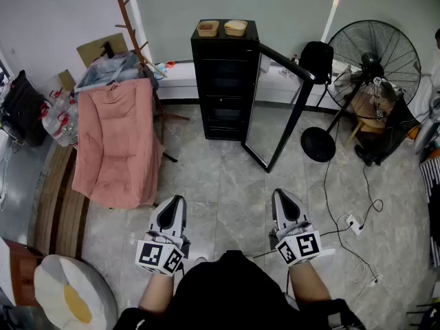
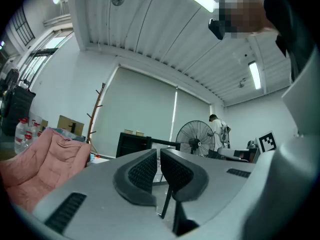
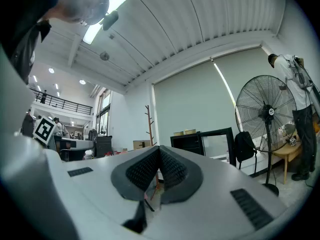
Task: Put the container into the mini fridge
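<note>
Left of the fridge [image 1: 221,81] stands a pink couch [image 1: 117,143]. The left gripper [image 1: 176,201], well in front of the fridge, has its jaws pressed together on nothing. Two containers sit untouched on the fridge's top, the left container [image 1: 207,27] and the right container [image 1: 235,27]. The door [image 1: 275,112] hangs open at the fridge's right. The right gripper [image 1: 282,195], also well in front, is likewise closed and empty. A fan [image 1: 373,50] stands farther right. By my reading only the door is done; approach, pickup and placing remain.

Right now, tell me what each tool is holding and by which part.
Nothing is held. The left tool and the right tool are both shut and empty. The containers sit on top of the mini fridge.
</note>
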Tool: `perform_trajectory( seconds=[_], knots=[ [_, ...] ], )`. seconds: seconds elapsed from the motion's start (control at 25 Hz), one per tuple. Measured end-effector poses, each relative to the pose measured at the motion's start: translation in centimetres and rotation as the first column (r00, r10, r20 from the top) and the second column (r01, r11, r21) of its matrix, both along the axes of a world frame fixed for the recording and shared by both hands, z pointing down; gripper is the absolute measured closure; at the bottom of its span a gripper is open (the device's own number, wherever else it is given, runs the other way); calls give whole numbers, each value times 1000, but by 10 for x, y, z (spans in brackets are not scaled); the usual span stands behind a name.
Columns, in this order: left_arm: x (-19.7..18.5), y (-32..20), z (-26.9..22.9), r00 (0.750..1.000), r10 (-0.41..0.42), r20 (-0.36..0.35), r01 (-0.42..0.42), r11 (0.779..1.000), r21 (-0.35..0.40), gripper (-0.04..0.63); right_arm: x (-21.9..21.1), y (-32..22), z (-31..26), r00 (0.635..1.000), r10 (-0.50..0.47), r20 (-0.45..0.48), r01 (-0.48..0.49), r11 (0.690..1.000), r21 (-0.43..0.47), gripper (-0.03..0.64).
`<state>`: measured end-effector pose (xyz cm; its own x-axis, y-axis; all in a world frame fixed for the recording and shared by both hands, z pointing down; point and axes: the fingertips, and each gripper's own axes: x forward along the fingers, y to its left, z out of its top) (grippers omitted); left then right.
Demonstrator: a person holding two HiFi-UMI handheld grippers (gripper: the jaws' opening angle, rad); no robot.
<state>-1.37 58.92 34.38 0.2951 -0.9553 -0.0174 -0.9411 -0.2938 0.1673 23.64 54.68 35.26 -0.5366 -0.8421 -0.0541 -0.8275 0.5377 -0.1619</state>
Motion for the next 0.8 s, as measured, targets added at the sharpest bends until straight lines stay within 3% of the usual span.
perform_trajectory(
  seconds=[0.4, 0.8],
  knots=[
    [36, -9, 5, 1000, 22, 5, -22, 1000, -13, 558, 37, -5, 16, 1000, 10, -7, -10, 1000, -28, 586],
    [68, -5, 2, 999, -37, -16, 37, 999, -4, 557, 69, -2, 8, 999, -45, 8, 44, 999, 5, 584]
  ],
)
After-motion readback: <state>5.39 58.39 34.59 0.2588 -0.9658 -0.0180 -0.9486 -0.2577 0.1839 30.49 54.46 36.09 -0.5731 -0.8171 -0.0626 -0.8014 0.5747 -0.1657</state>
